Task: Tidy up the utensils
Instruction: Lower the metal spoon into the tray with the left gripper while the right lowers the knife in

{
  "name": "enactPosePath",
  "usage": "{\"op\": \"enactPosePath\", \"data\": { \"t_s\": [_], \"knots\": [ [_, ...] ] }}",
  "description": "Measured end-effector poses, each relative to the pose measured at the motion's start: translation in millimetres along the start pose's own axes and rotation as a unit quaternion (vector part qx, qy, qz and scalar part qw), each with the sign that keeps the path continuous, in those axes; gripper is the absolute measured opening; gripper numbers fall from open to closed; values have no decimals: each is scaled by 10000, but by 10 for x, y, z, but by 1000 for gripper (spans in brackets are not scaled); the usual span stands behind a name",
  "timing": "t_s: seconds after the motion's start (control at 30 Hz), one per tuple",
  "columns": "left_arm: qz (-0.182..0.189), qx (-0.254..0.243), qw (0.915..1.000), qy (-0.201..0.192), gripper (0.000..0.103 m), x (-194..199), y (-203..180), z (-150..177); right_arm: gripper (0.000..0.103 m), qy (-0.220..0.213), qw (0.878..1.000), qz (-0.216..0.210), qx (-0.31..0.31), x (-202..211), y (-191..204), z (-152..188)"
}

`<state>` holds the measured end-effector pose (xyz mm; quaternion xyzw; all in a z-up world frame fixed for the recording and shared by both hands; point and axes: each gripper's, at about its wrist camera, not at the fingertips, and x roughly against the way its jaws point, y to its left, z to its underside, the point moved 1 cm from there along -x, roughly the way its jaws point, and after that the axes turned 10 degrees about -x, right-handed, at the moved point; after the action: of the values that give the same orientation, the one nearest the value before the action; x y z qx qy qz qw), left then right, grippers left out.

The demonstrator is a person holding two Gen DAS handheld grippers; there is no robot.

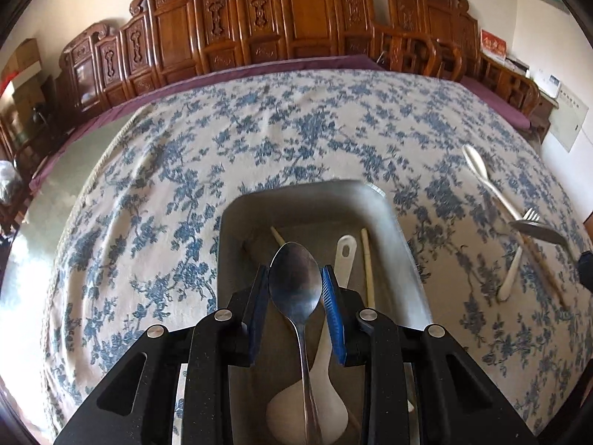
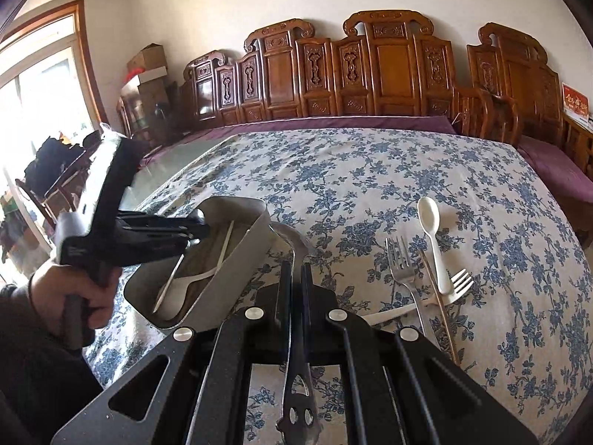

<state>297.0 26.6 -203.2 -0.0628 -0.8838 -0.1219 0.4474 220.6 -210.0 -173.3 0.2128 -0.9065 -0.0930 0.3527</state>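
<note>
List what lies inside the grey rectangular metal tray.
Inside the grey rectangular metal tray: a white plastic rice paddle and pale chopsticks. The left gripper, holding a steel spoon above, covers the tray's near end.

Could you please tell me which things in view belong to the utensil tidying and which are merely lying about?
Part of the job:
metal spoon in left gripper
metal utensil in right gripper
grey tray
white spoon, metal fork, white fork

Lying about:
floral tablecloth
carved wooden bench
cardboard boxes
</note>
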Motion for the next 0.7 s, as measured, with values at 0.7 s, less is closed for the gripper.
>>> {"op": "enactPosePath", "data": {
  "t_s": [0.7],
  "knots": [
    [56,525,9971,-541,34,544,578,129,6,322,9979,-273,494,-598,1020,-188]
  ]
}}
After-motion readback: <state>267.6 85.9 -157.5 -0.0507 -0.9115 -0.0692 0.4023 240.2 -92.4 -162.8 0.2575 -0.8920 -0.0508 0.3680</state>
